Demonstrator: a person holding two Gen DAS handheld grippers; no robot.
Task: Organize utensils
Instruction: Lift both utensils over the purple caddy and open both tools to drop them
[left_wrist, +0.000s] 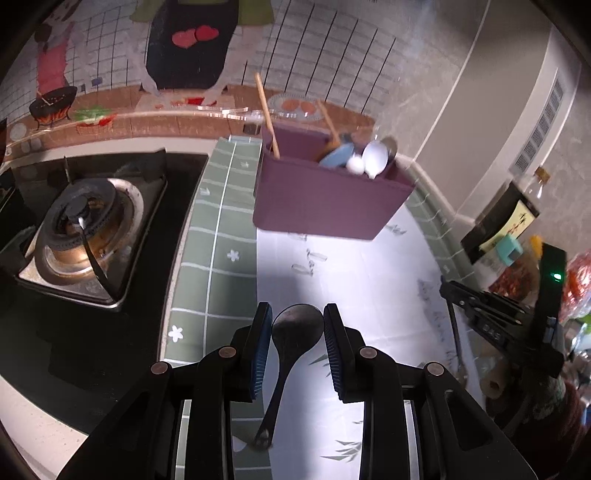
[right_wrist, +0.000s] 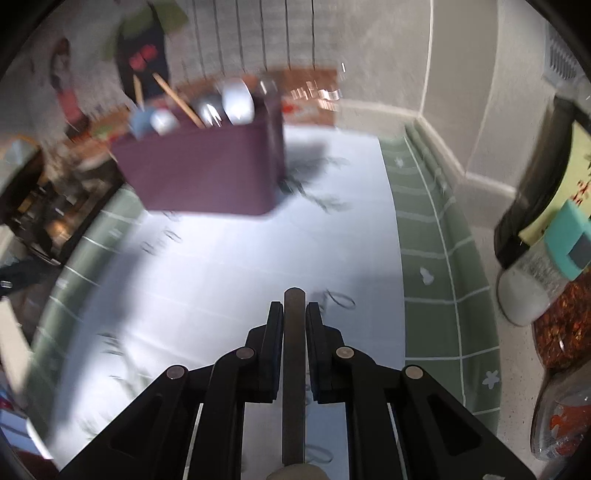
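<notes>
— Where does the left gripper (left_wrist: 297, 345) stand?

— It hangs above the white mat (left_wrist: 369, 280), its blue-padded fingers (left_wrist: 261, 350) spread apart; the black spoon (left_wrist: 291, 339) lies on the mat between them, bowl forward, handle running back under the gripper; neither pad touches it, so the spoon is released rather than grasped.

— And the right gripper (right_wrist: 294, 312)?

— Its fingers are clenched on a dark flat handle (right_wrist: 294, 369) that runs straight down the middle of the right wrist view; the rounded tip pokes out just past the fingertips; which utensil it belongs to cannot be told.

— Where is the holder?

— The purple utensil box (left_wrist: 325, 195) sits at the far end of the mat, near the wall; in it stand wooden sticks (left_wrist: 266, 114), a blue piece (left_wrist: 338, 154) and white spoons (left_wrist: 373, 157), all leaning.

— Anything beside the mat?

— A gas burner (left_wrist: 86, 225) to the left on the black hob; to the right, bottles and jars (right_wrist: 532, 266) crowd the green tiled counter (right_wrist: 432, 258); the right wrist view is blurred.
</notes>
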